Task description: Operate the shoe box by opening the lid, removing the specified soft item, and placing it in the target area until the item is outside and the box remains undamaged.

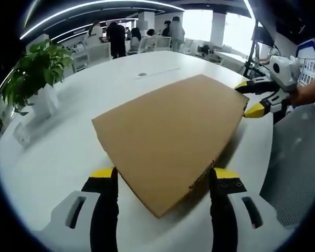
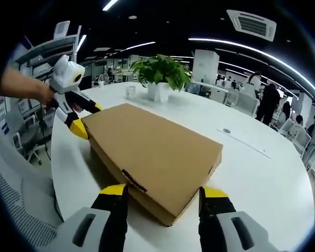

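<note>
A closed brown cardboard shoe box (image 1: 173, 136) (image 2: 152, 152) lies flat on the white table (image 1: 58, 157) (image 2: 262, 173), lid down. My left gripper (image 1: 164, 176) is open, its yellow-tipped jaws on either side of the box's near corner. In the right gripper view, the left gripper (image 2: 86, 118) sits at the box's far left corner, held by a hand. My right gripper (image 2: 163, 191) is open too, and its jaws straddle the opposite corner. In the left gripper view, the right gripper (image 1: 249, 97) is at the box's far right corner. The box's contents are hidden.
A potted plant (image 1: 39, 71) (image 2: 160, 73) in a white pot stands on the table beyond the box. A grey mesh chair (image 1: 299, 168) (image 2: 21, 194) is close to the table edge. Several people stand among desks at the back of the office.
</note>
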`<state>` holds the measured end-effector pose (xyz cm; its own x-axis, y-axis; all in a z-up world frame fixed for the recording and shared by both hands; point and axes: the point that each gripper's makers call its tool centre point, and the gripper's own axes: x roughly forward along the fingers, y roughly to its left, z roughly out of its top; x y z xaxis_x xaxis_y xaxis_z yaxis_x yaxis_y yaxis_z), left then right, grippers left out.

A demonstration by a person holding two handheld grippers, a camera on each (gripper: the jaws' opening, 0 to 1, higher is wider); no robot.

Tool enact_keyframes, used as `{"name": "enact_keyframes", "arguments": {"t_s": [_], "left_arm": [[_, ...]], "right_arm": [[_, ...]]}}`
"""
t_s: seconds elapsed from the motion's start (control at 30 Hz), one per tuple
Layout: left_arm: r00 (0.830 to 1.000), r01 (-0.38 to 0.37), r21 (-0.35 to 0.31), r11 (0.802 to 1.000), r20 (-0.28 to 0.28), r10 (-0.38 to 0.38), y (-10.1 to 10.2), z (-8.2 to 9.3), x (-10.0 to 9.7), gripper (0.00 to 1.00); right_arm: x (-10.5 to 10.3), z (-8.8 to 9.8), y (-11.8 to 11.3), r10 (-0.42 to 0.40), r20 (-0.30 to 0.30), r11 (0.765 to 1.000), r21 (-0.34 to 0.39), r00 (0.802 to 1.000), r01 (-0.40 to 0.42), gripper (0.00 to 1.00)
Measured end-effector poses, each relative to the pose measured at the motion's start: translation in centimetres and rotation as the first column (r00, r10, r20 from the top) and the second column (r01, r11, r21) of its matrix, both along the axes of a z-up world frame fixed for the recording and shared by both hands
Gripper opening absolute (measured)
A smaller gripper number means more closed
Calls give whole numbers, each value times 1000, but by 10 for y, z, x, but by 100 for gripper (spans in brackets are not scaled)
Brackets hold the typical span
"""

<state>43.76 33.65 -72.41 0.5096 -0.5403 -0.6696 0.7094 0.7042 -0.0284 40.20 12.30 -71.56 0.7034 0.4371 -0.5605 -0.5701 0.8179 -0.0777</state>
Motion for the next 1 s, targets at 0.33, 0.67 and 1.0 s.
{"name": "enact_keyframes", "arguments": {"t_s": [0.33, 0.67, 1.0], "left_arm": [[999, -27, -9, 1000, 25, 27, 3, -5, -15, 66], [998, -55, -11, 998, 38, 55, 2, -3, -19, 60], [997, -71, -14, 997, 38, 71, 4, 9, -19, 55]], "right_arm": [[-2, -12, -4, 32, -15, 999, -17, 999, -32, 50], [-4, -16, -6, 48, -25, 999, -14, 999, -48, 46], [-8, -8, -6, 19, -30, 999, 35, 999, -17, 43]]}}
